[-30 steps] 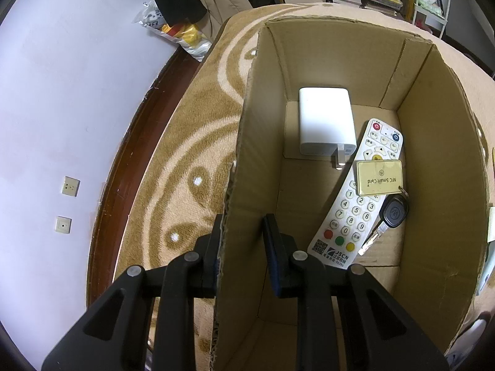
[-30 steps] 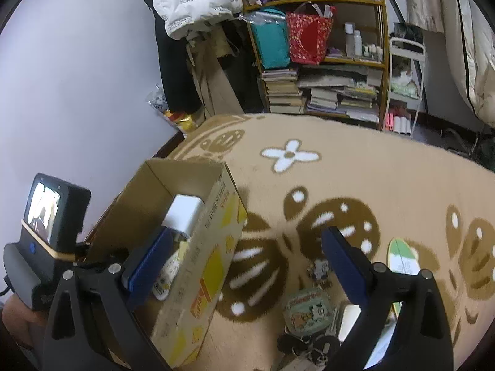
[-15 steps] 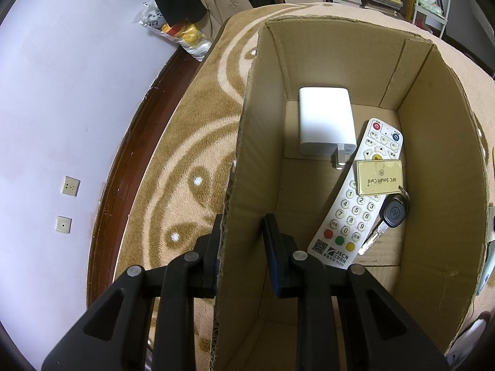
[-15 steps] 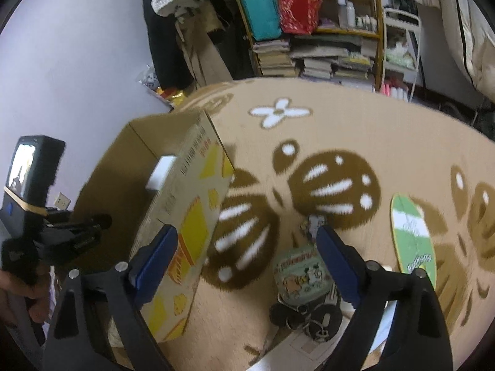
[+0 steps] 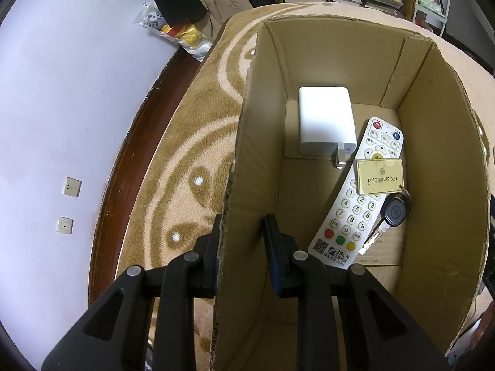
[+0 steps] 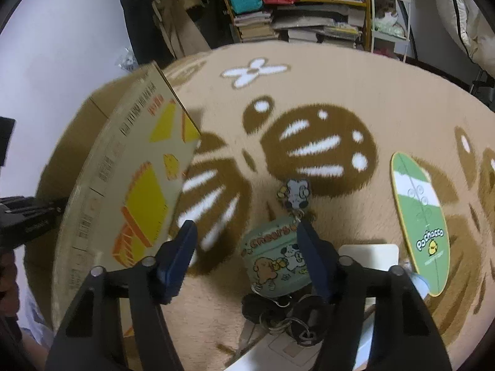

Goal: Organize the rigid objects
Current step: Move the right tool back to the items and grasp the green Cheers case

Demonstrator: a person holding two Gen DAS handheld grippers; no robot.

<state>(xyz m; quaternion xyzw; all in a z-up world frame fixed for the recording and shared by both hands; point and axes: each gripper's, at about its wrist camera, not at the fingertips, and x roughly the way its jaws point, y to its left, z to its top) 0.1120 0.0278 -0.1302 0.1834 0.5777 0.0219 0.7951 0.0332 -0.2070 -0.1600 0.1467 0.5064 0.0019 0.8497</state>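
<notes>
My left gripper is shut on the left wall of an open cardboard box, one finger outside and one inside. On the box floor lie a white charger, a white remote, a gold NFC card tag and a black car key. In the right wrist view my right gripper is open and low over the rug, with a green cartoon keychain pouch and its key bunch by the right finger. The box's printed outer side stands to the left.
A green oval Pochacco card lies on the patterned rug to the right. A white flat item sits behind the right finger. Bookshelves and stacked books line the far wall. A white wall with sockets runs along the left.
My right gripper has dropped and moved forward toward the keychain pouch, which now sits close to its right finger. The left gripper and the box have not moved.
</notes>
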